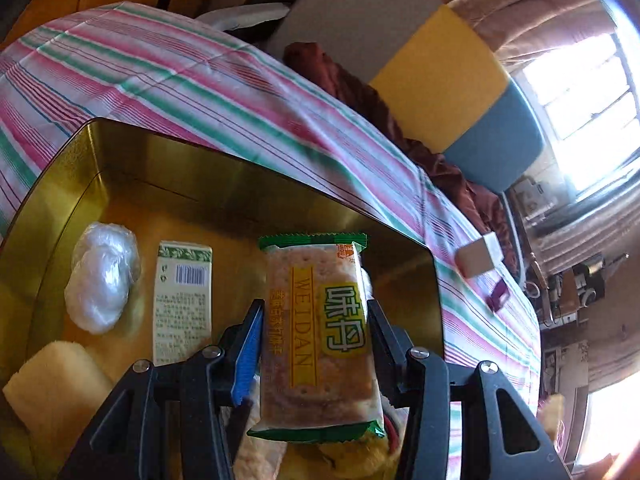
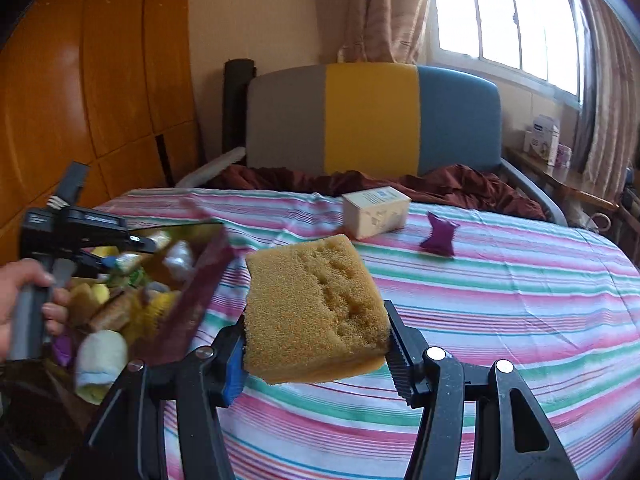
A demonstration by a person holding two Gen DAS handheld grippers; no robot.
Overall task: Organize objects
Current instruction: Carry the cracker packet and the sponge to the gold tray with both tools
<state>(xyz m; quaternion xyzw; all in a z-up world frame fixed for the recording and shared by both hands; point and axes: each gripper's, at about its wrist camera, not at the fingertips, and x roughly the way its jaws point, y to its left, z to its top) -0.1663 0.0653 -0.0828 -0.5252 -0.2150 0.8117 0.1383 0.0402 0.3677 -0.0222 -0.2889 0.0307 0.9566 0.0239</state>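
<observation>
Fingers (image 1: 250, 344) of our left gripper (image 1: 316, 340) clamp a cracker pack (image 1: 320, 332) lengthwise over the tin (image 1: 120, 148). Our right gripper (image 2: 316, 344) pinches a sponge (image 2: 316, 312) between its fingers above the bedsheet (image 2: 500, 300).

Right gripper (image 2: 316, 344): jaws clamped on yellow sponge (image 2: 314, 312)
Bed (image 2: 500, 300): white box (image 2: 376, 210), purple wrapper (image 2: 439, 235)
Left: tin (image 2: 200, 280) of snacks

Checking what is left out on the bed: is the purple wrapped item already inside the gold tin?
No: the purple wrapped item lies on the striped sheet beside the small white box, outside the gold tin.
</observation>
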